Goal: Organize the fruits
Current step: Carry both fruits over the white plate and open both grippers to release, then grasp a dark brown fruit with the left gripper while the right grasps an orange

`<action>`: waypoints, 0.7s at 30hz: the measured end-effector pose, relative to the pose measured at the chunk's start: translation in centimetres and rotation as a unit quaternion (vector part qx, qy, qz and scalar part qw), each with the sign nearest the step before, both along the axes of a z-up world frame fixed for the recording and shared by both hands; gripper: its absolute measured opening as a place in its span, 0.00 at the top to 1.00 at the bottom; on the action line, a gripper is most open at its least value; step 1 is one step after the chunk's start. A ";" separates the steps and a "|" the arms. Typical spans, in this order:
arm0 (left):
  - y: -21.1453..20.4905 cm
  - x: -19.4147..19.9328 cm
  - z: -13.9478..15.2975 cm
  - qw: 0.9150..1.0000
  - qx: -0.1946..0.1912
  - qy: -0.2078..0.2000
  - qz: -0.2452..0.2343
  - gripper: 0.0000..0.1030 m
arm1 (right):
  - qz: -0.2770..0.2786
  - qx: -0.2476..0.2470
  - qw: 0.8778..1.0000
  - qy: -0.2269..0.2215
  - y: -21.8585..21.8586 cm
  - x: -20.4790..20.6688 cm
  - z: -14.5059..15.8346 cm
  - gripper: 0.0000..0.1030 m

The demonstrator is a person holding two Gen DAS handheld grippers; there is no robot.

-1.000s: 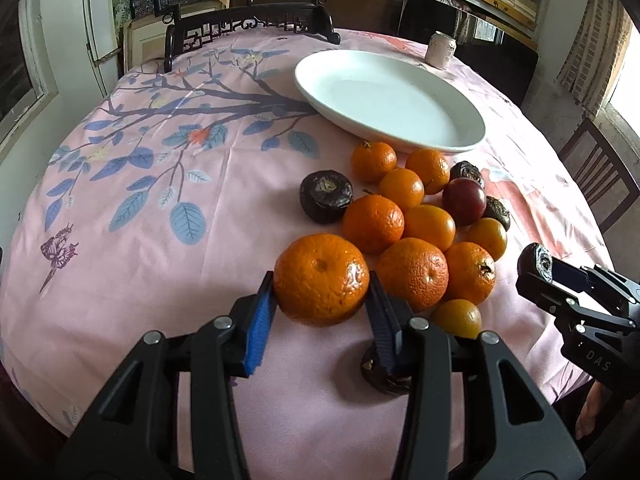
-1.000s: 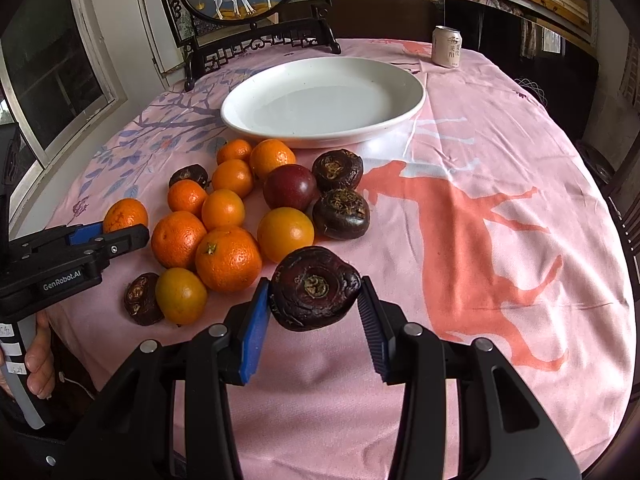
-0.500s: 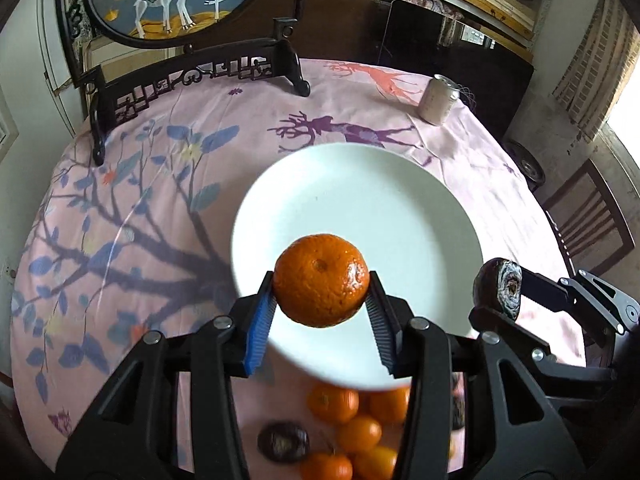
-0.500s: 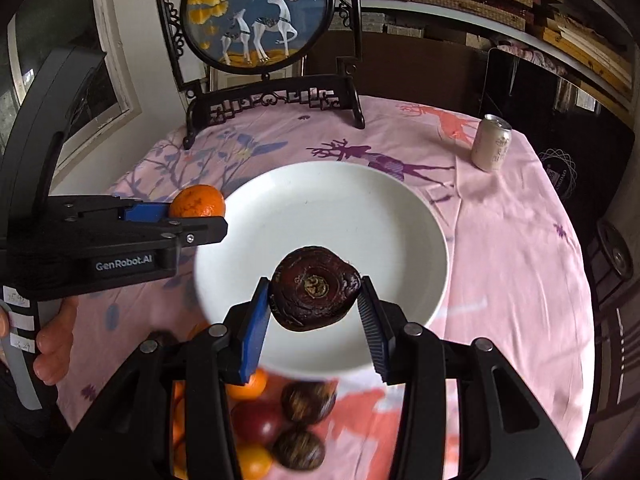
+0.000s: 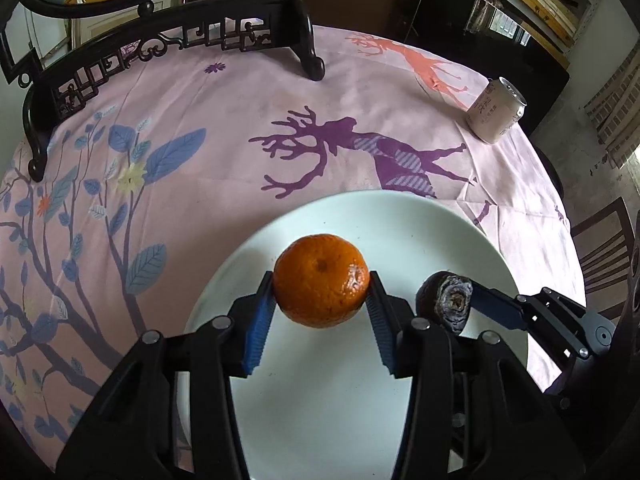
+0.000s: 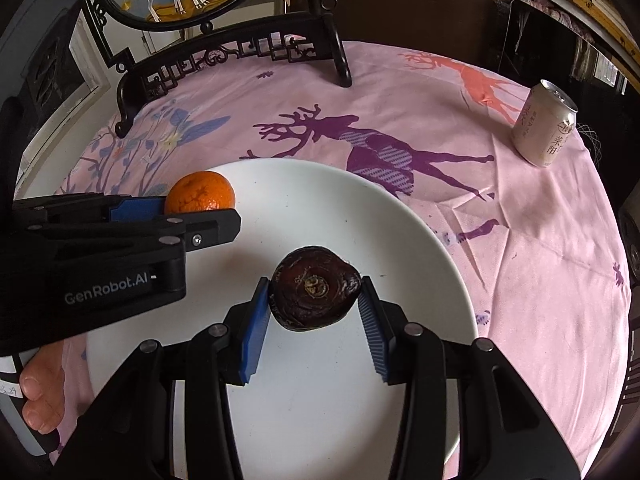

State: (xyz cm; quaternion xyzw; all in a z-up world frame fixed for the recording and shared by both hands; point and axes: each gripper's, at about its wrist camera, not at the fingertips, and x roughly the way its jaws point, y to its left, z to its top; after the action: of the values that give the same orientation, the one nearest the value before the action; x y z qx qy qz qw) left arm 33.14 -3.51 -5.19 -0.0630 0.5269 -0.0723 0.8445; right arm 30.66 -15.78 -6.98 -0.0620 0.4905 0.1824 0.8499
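A: What fills the scene?

B: A round table under a pink tablecloth (image 5: 248, 120) printed with deer and blue leaves. On it sits a wide white plate (image 5: 420, 216), which both grippers hang above. A carved dark stand (image 6: 240, 52) rises at the far edge, and a pale drink can (image 6: 546, 124) stands upright well off to the right.

A: And the left gripper?

B: The left gripper (image 5: 321, 312) has an orange (image 5: 321, 280) between its blue pads (image 5: 258, 328). Both pads touch the fruit's sides, and the jaws are easing apart at this moment. From the right wrist view the same gripper (image 6: 188, 210) reaches in from the left, the orange (image 6: 200, 192) over the plate's rim (image 6: 304, 164), with fingers of a hand (image 6: 38, 396) showing below it.

A: The right one?

B: The right gripper (image 6: 315, 308) carries a dark, wrinkled purple fruit (image 6: 315, 288), stem scar facing the camera. The left pad presses its side; the right pad meets it only at its tip, as these jaws are opening too. The fruit sits over the plate's middle. In the left wrist view it (image 5: 445, 300) appears just right of the orange.
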 end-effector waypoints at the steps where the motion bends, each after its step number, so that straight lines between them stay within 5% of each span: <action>1: 0.1 -0.1 0.3 1.000 -0.006 -0.003 0.001 0.48 | -0.004 -0.008 1.000 -0.005 0.1 -0.2 0.2 0.51; 2: 0.2 -0.5 0.9 1.000 -0.013 -0.011 0.000 0.30 | -0.009 -0.021 1.000 -0.011 0.2 -0.4 0.5 0.39; 3: 0.4 -1.1 1.8 1.000 -0.014 -0.024 -0.001 0.23 | -0.014 -0.037 0.999 -0.023 0.2 -0.8 0.9 0.36; 7: 1.6 -5.9 5.9 0.997 -0.006 -0.079 -0.009 0.16 | -0.027 -0.072 0.995 -0.056 -0.8 -5.4 3.5 0.30; 11: 2.7 -13.8 8.0 0.993 0.000 -0.116 -0.005 0.04 | -0.047 -0.059 0.991 -0.108 -1.5 -13.6 6.1 0.01; 16: 3.6 -22.7 6.9 0.991 0.015 -0.135 0.015 0.04 | -0.090 -0.036 0.986 -0.134 -1.7 -21.2 6.0 0.01; 21: 4.5 -26.9 5.8 0.991 0.014 -0.132 0.022 0.04 | -0.095 -0.031 0.988 -0.115 -1.6 -24.1 5.5 0.01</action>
State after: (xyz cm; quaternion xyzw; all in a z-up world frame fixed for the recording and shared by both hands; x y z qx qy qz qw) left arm 6.25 0.94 0.61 -0.0527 0.4105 -0.0544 0.9087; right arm 6.56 -17.40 -1.46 -0.0619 0.3986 0.0766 0.9118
